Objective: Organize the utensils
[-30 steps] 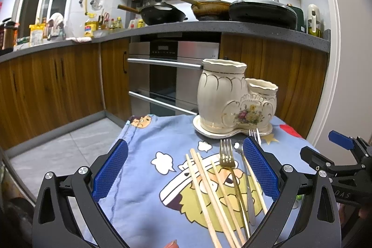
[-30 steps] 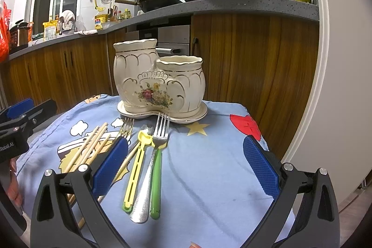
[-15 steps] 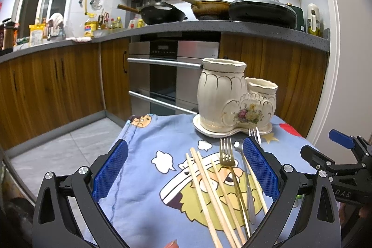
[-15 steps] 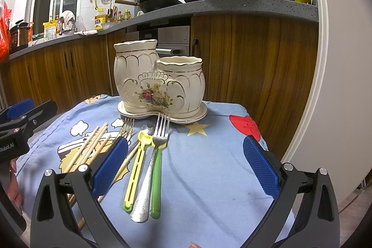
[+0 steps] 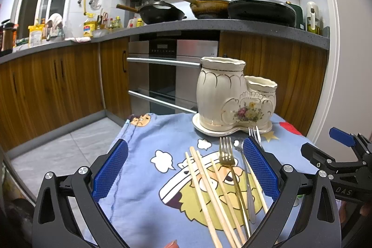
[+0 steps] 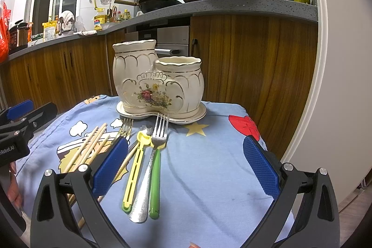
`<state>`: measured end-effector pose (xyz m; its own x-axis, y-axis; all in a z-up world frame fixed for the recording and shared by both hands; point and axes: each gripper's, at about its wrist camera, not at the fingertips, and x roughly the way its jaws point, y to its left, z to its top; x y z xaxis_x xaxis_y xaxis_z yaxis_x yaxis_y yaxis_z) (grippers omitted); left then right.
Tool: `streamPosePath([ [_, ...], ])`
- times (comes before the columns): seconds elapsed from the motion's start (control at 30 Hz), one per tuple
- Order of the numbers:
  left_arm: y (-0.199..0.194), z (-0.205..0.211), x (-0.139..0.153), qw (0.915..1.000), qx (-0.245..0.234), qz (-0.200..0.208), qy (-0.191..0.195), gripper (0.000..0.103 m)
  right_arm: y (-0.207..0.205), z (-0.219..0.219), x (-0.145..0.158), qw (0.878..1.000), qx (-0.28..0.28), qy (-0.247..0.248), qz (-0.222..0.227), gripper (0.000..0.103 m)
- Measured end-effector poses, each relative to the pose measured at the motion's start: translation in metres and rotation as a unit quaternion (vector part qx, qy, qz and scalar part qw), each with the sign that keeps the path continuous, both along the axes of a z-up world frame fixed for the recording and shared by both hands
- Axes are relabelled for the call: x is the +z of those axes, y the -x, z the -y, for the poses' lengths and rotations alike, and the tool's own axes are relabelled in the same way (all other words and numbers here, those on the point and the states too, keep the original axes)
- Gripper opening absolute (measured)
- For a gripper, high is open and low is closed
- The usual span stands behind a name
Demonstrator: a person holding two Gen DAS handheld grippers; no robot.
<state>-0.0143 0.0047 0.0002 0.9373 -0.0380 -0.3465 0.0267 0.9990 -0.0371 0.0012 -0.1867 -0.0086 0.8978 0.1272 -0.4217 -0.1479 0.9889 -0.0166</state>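
On cloth, before holder: chopsticks, forks, spoon laid flat, none yet stowed; holder cups seen empty at rims. Task judged unstarted. Left gripper and right gripper both spread, nothing held. Cloth edge near on right; open room found above utensils.

The left gripper is held level, pointing forward, its jaws spread wide with nothing between the blue pads. The right gripper sits beside it at about the same height, jaws likewise spread wide and empty, blue pads facing inward. Each gripper shows at the edge of the other's view. A fingertip peeks in at the bottom edge.
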Motion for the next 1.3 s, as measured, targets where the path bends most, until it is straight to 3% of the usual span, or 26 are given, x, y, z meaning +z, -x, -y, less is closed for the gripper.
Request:
streamPosePath([
  [0.97, -0.0012, 0.0000, -0.0005, 1.0000, 0.001, -0.002, -0.001, 0.098, -0.0004, 0.0020, -0.0005, 1.000, -0.002, 0.000, -0.002, 0.098],
  [1.3, -0.0083, -0.0038, -0.0068, 0.9989, 0.017, -0.036, -0.025, 0.098, -0.0024, 0.0047, -0.0019, 1.000, -0.018, 0.007, -0.010, 0.098],
])
